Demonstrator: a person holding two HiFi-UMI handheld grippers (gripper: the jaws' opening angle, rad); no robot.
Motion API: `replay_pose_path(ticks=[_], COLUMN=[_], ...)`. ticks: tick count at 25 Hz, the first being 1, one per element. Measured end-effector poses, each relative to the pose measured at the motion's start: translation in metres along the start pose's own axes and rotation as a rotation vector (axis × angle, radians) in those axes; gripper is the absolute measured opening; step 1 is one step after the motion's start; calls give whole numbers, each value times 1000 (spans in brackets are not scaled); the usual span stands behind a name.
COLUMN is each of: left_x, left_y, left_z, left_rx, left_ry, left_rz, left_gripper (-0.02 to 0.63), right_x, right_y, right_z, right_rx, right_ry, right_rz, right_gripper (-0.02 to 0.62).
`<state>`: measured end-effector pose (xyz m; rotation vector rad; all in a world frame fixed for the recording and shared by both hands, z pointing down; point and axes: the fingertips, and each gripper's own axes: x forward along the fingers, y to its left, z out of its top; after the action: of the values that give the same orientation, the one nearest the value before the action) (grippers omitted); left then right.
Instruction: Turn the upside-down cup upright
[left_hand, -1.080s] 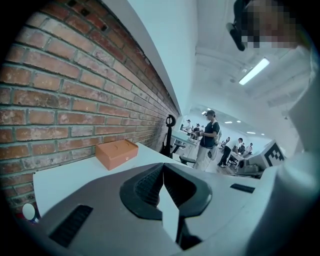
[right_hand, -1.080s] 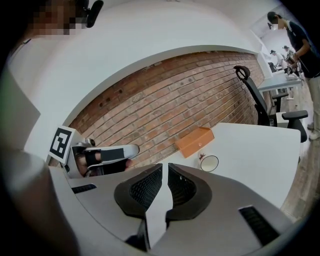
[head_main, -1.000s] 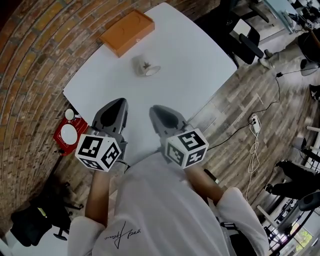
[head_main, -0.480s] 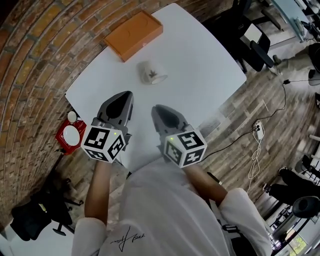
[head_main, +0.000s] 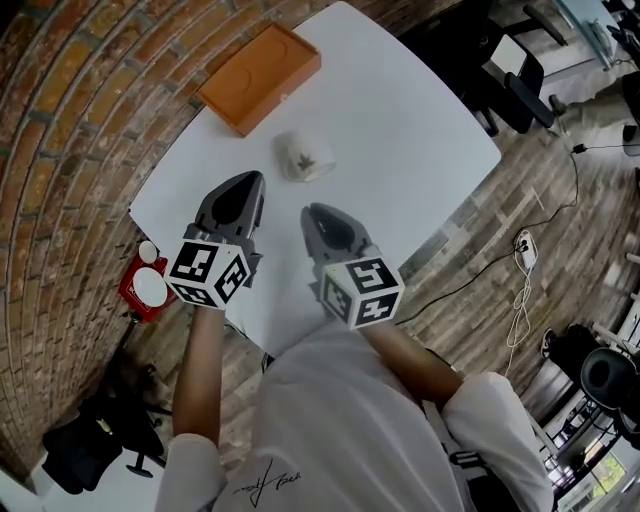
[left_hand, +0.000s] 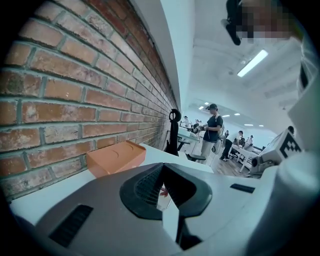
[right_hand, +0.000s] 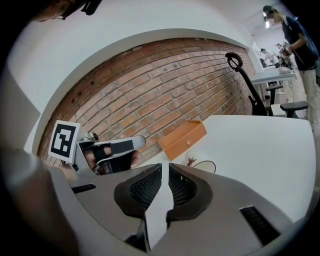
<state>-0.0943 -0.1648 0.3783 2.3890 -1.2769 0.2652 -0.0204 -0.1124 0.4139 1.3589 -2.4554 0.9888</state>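
Note:
A white cup (head_main: 305, 157) with a leaf print rests on the white table (head_main: 400, 120), near its middle. Whether its mouth faces down I cannot tell. In the right gripper view the cup (right_hand: 201, 165) shows just beyond the jaws, and in the left gripper view only a sliver of it shows between them. My left gripper (head_main: 243, 183) hovers a short way short of the cup, to its left. The right gripper (head_main: 318, 213) sits a little further back. Both hold nothing, with only a narrow slit between the jaws (left_hand: 162, 170) (right_hand: 165, 167).
An orange box (head_main: 258, 65) lies at the table's far edge against the brick wall (head_main: 70, 120). A red and white object (head_main: 148, 285) sits on the floor at the left. An office chair (head_main: 500, 70) stands past the table's right corner. People stand far off (left_hand: 212, 127).
Both grippers have come closer to the cup over the table, the left one more. The cup and box have not moved on the table.

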Motion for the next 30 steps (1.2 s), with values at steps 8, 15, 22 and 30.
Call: replay_pose_path(ticks=[8,15,22,30], left_x=[39,66,86,102], left_y=[15,26,37,50], left_z=[-17,-31,-40,-56], left_rx=[-1,-3,-4,-13], left_ry=[63,114,143,161], left_rz=[-31,-50,-68,-61], left_gripper=[9,9,9,9], right_x=[22,37,48,60], right_y=[-22,-33,-45,-52], right_z=[-8,-14,-18,-25], right_rx=[69,137,213,255], right_ry=[7,12,12,33], right_rz=[-66,-86,-107,-119], right_gripper=[23,23,23,23])
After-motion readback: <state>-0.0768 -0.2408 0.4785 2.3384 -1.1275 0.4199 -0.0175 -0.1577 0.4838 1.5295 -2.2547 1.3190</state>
